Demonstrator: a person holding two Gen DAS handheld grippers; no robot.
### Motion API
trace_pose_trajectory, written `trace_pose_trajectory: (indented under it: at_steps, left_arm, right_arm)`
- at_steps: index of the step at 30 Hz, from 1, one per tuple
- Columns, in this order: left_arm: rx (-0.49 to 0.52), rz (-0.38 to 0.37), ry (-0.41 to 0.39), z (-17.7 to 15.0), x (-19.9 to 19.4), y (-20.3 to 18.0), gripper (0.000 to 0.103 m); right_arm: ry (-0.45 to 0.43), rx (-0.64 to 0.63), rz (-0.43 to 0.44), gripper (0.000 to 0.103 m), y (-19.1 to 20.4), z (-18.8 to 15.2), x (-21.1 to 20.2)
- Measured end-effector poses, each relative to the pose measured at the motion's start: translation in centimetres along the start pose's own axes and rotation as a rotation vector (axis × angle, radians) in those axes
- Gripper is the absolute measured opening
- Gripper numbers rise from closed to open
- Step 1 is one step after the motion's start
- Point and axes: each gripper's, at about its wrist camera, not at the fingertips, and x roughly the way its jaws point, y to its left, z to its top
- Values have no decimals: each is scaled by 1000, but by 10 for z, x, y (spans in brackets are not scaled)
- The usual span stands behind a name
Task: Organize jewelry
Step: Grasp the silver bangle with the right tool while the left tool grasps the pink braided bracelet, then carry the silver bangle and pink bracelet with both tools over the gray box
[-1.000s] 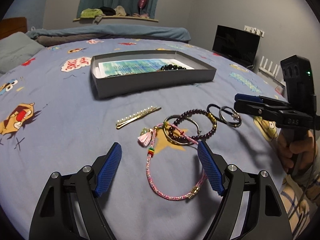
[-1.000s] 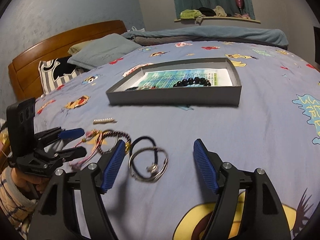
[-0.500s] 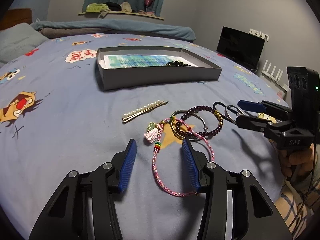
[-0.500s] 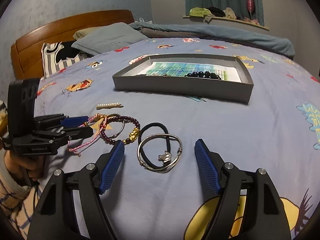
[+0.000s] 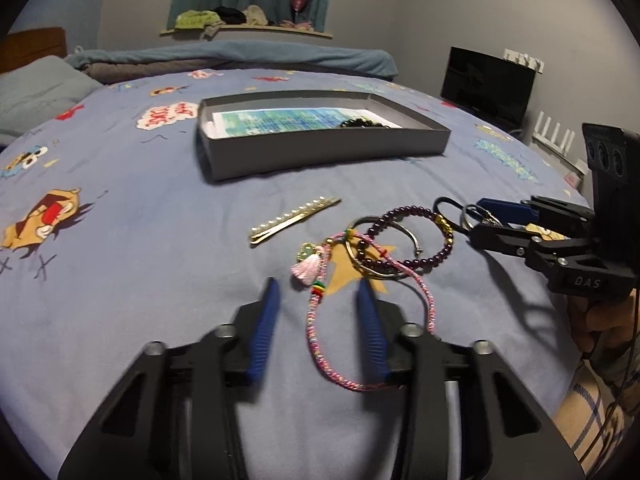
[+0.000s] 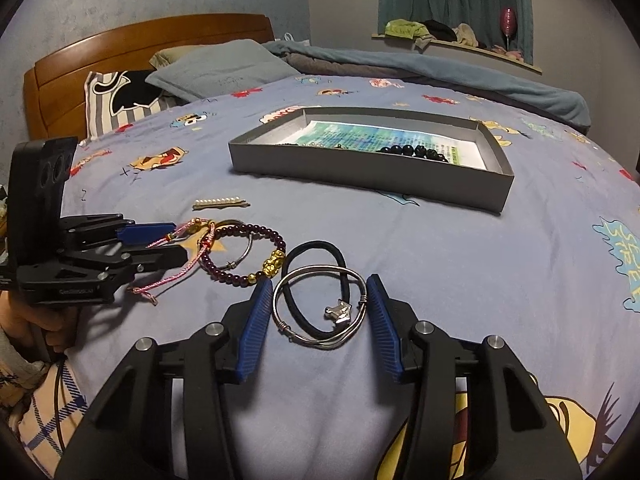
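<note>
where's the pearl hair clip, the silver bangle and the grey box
pearl hair clip [image 5: 294, 219], left wrist view, middle of its pearl row
silver bangle [image 6: 320, 346], right wrist view, near arc of the wire ring
grey box [image 6: 360, 176], right wrist view, its front wall

Bed [image 6: 460, 264]: box [image 6: 360, 172] at rear, beads [image 6: 416, 152] inside; hairpin [image 6: 220, 202] before it; bracelets [image 6: 244, 254] nearer, wire bangle [image 6: 320, 312] rightmost.

The left gripper [image 5: 318, 322] has just been closing: its blue pads, wide apart a second ago, now stand narrow on either side of the pink woven bracelet [image 5: 320, 344], not yet pressing it. The right gripper [image 6: 318, 316] has also just been closing, and its pads now sit just beside the silver bangle [image 6: 320, 308] and black hair tie [image 6: 316, 252] between them.
</note>
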Motion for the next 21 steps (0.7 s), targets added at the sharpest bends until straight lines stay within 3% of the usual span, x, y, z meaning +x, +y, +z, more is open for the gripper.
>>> trace_pose_trajectory:
  at_steps: [4, 21]
  left_arm:
    - [-44, -5, -21, -1, -4, 9, 7]
    - [-58, -35, -96, 28, -30, 6, 6]
  right_arm:
    - [-25, 14, 9, 48, -3, 0, -4]
    - [-89, 72, 32, 48, -15, 18, -22]
